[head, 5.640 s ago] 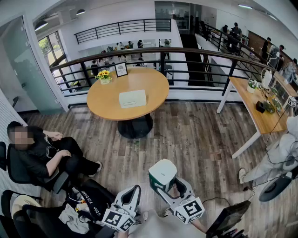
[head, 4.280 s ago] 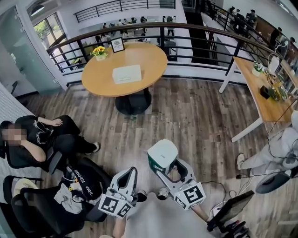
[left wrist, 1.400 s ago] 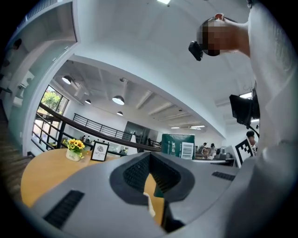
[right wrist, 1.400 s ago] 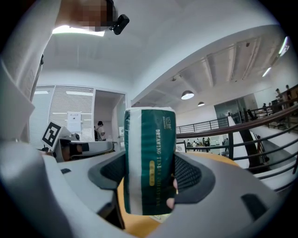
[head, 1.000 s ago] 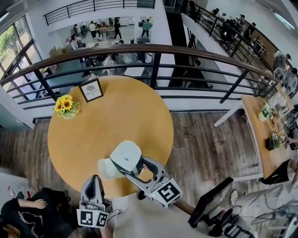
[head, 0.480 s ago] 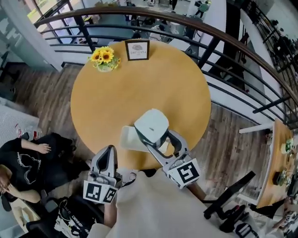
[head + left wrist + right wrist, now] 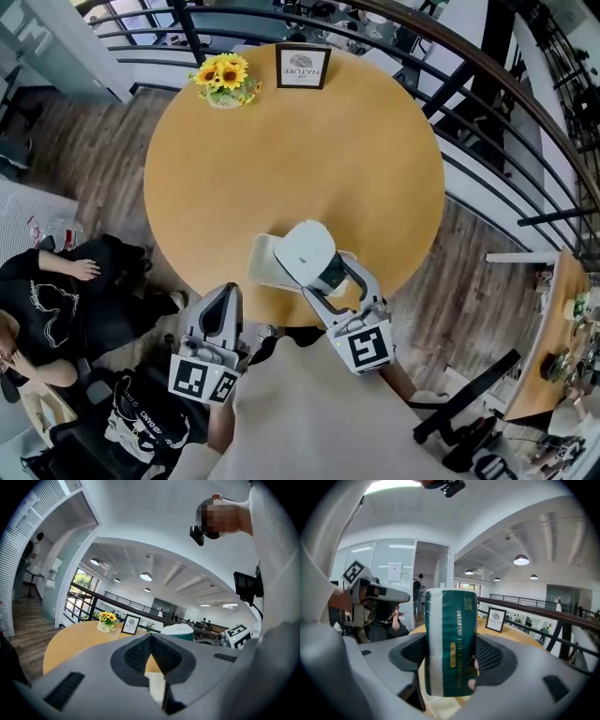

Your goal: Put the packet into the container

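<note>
The left gripper (image 7: pixel 223 298) hung at the near edge of the round wooden counter (image 7: pixel 281 150), just to the near left of the container (image 7: pixel 262 267). Its fingers (image 7: pixel 133 654) were pressed together with nothing between them. Beside it, the right gripper (image 7: pixel 328 277) reached in over the counter's near rim. Its fingers (image 7: pixel 488 656) were clamped on a green-and-white tissue packet (image 7: pixel 451 641), one on each side, and held it upright.

From the head view the tissue packet's pale top (image 7: pixel 307 251) covered the right part of the container — a shallow white box lying flat on the counter. Whether the packet touched the box or stood above it could not be told.

Beyond the container the counter lay bare up to its far edge. There a pot of sunflowers (image 7: pixel 225 80) stood to the far left of the container, with a framed sign (image 7: pixel 303 66) just beside it. A dark railing (image 7: pixel 487 112) curved past the counter's far side. Well to the left of the container, down on the wooden floor (image 7: pixel 94 141), a seated person (image 7: pixel 56 300) in dark clothes showed.
</note>
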